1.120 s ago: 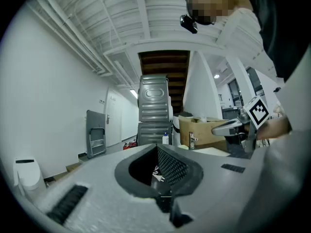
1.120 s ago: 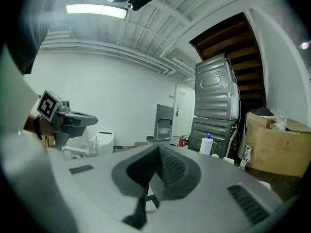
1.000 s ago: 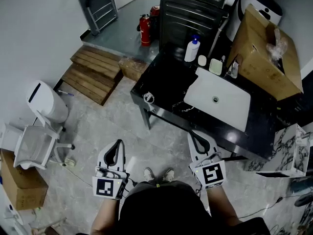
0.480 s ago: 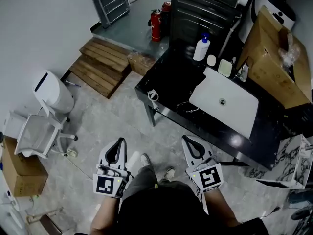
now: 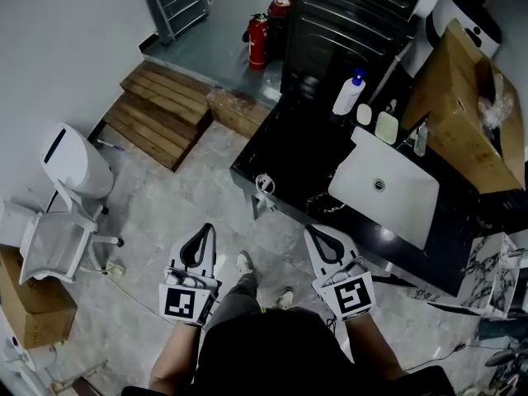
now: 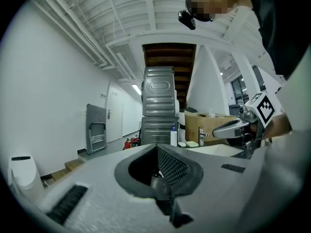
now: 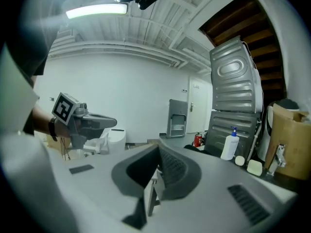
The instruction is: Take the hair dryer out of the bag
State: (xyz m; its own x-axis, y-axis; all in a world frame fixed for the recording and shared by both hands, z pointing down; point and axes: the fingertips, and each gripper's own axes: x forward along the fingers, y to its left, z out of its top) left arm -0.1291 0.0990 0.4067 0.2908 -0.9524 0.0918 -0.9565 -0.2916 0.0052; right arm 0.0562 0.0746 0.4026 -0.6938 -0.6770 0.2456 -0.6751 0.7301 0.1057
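Note:
No hair dryer shows in any view, and no bag that I can be sure of. My left gripper (image 5: 199,232) is held out in front of the body above the grey floor, its jaws shut with nothing between them. My right gripper (image 5: 317,234) is level with it, close to the front edge of the black table (image 5: 289,151), also shut and empty. In the left gripper view the shut left gripper (image 6: 157,150) points at the table, with the right gripper (image 6: 237,126) beside it. The right gripper view shows its own shut jaws (image 7: 158,153) and the left gripper (image 7: 91,122).
A white sink (image 5: 382,186), a pump bottle (image 5: 347,95) and a coiled white cable (image 5: 264,183) are on the table. An open cardboard box (image 5: 462,114) stands at right, a marbled box (image 5: 493,272) below it. Wooden steps (image 5: 157,114), a red extinguisher (image 5: 256,40), a white chair (image 5: 54,242).
The person has stepped across the floor beside the table, and both grippers have travelled along with the body. Both pairs of jaws stay shut and empty.

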